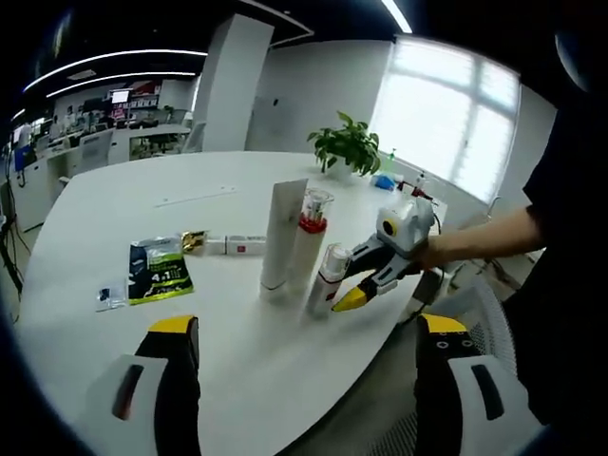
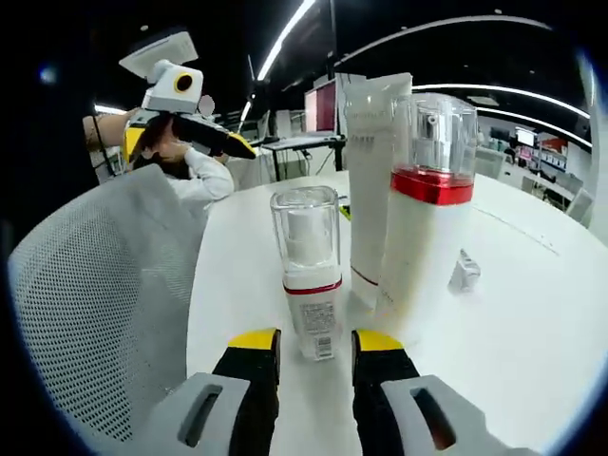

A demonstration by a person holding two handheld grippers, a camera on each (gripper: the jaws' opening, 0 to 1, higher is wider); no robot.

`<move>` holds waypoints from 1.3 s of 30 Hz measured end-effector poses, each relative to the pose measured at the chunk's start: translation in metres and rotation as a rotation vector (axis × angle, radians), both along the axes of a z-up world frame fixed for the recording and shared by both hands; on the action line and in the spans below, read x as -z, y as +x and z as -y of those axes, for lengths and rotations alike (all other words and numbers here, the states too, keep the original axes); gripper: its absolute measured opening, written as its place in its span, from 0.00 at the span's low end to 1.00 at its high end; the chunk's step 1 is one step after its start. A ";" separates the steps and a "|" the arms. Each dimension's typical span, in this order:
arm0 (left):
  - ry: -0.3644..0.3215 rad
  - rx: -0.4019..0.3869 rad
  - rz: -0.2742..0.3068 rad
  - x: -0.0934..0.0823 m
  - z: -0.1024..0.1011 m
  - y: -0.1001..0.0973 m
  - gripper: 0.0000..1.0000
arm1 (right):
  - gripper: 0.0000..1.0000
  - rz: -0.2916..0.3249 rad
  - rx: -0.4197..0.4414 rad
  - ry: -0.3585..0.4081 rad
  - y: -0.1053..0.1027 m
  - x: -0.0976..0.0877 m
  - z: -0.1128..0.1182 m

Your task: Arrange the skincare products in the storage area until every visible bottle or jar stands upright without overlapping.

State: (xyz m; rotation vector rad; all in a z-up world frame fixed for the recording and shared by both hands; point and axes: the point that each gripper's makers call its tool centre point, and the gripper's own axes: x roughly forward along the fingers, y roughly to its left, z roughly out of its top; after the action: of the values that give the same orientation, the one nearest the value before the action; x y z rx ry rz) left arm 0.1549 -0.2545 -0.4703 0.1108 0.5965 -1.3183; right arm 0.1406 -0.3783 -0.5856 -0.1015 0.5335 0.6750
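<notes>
Three skincare products stand upright close together near the edge of the white table point(image 1: 114, 199): a white tube point(image 1: 283, 236) point(image 2: 372, 180), a white bottle with a red band and a clear cap point(image 1: 310, 237) point(image 2: 429, 209), and a small clear-capped bottle point(image 1: 328, 277) point(image 2: 309, 271). My right gripper point(image 2: 316, 344) point(image 1: 361, 285) is open, its yellow tips flanking the small bottle's base with narrow gaps on both sides. My left gripper point(image 1: 306, 331) is wide open and holds nothing, well short of the products; it also hangs at the upper left of the right gripper view point(image 2: 185, 128).
A green packet point(image 1: 159, 271), a gold sachet point(image 1: 195, 239), a small white box point(image 1: 237, 245) and a small pouch point(image 1: 109, 296) lie left of the bottles. A potted plant point(image 1: 347, 147) stands at the far edge. A white mesh chair point(image 2: 95, 304) is beside the table.
</notes>
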 end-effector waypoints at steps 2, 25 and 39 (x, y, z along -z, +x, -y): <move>0.002 0.001 -0.001 0.001 0.000 0.000 0.87 | 0.17 -0.001 0.010 0.002 0.002 0.001 0.000; 0.018 -0.005 -0.022 0.008 0.001 0.007 0.86 | 0.12 -0.008 -0.049 -0.047 0.018 0.001 0.009; 0.021 -0.003 -0.028 0.012 0.002 0.008 0.86 | 0.14 -0.034 -0.050 -0.051 0.010 0.006 0.013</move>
State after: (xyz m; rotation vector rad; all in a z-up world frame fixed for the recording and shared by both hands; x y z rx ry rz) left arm 0.1633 -0.2566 -0.4820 0.1087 0.6336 -1.3122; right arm 0.1506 -0.3914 -0.5919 -0.1523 0.5822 0.7128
